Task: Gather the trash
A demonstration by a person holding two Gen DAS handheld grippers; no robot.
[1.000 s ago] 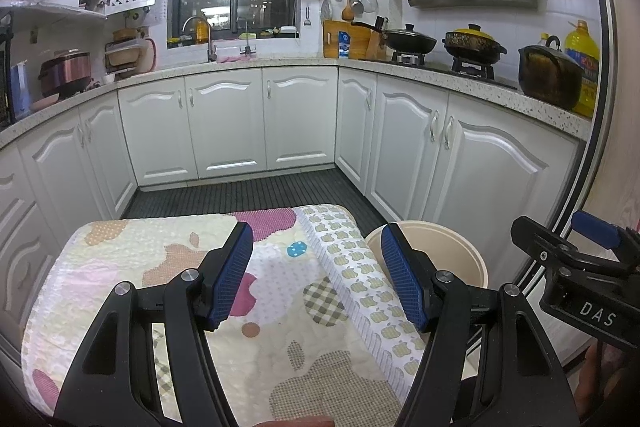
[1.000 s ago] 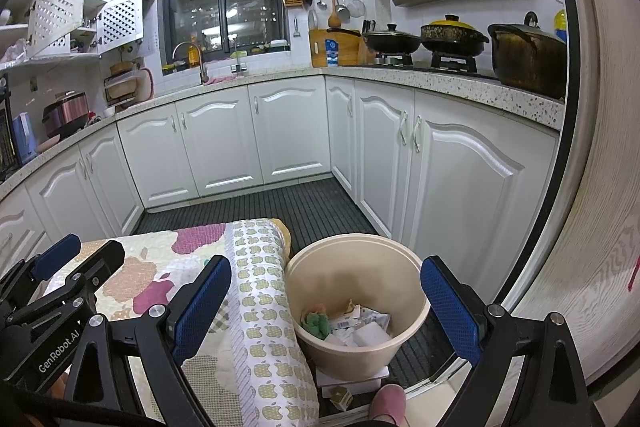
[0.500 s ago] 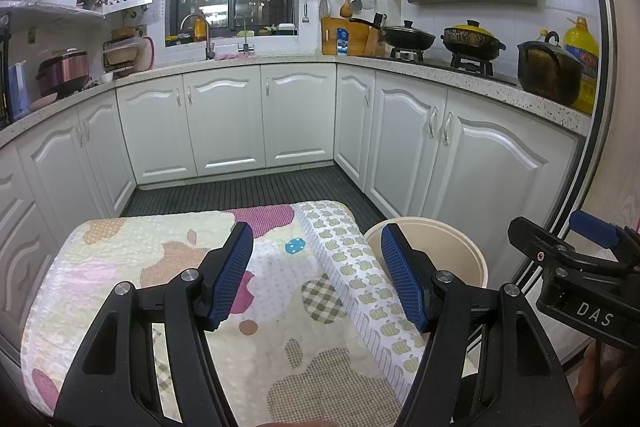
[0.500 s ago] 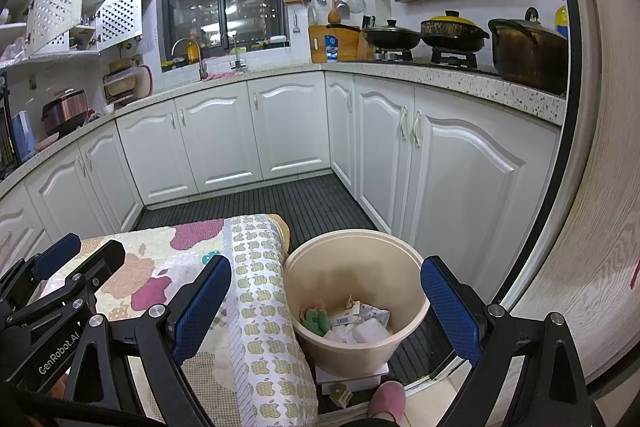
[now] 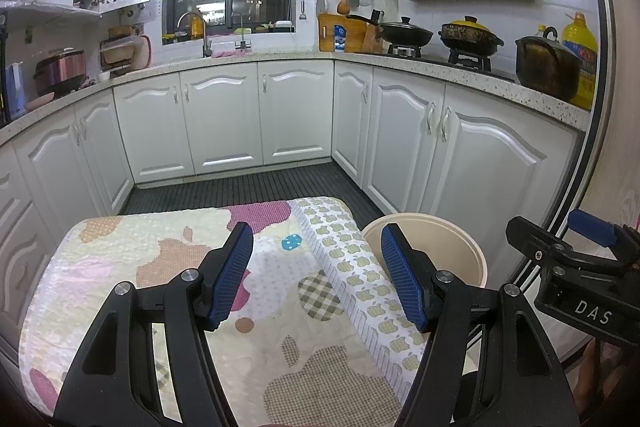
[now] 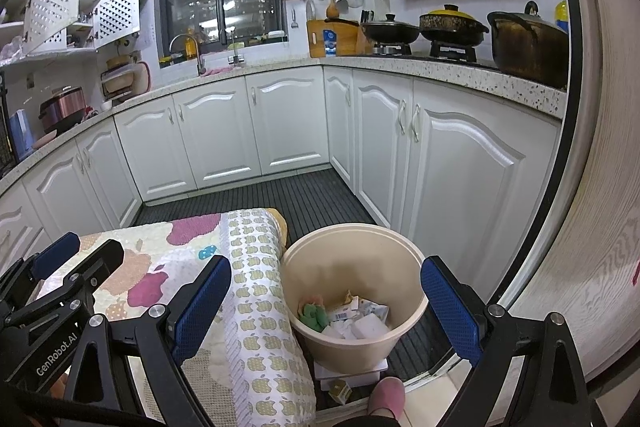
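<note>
We hold two grippers side by side over a small table draped in a quilted cloth printed with apples, in a white kitchen. Nothing has changed over the last second: both hands hover where they were, and neither gripper has opened or closed. We judge this a pause, most likely with the collecting done or nearly so, since no loose trash shows on the cloth in either view.

The left gripper has its blue pads partly spread, with nothing between them; beneath it lies only the cloth. The right gripper stands wide apart, also empty, and hangs above the bin.

The trash bin, a round beige bucket, stands on the floor just beside the table's right edge, resting on what looks like a flat white box. Inside it, at the bottom, lies the collected trash: white crumpled paper or packaging, a printed wrapper, and a green scrap. The bin is only shallowly filled.

A small yellow carton sits on the floor by the bin's base, next to a pink slipper; it may be trash not yet picked up.
</note>
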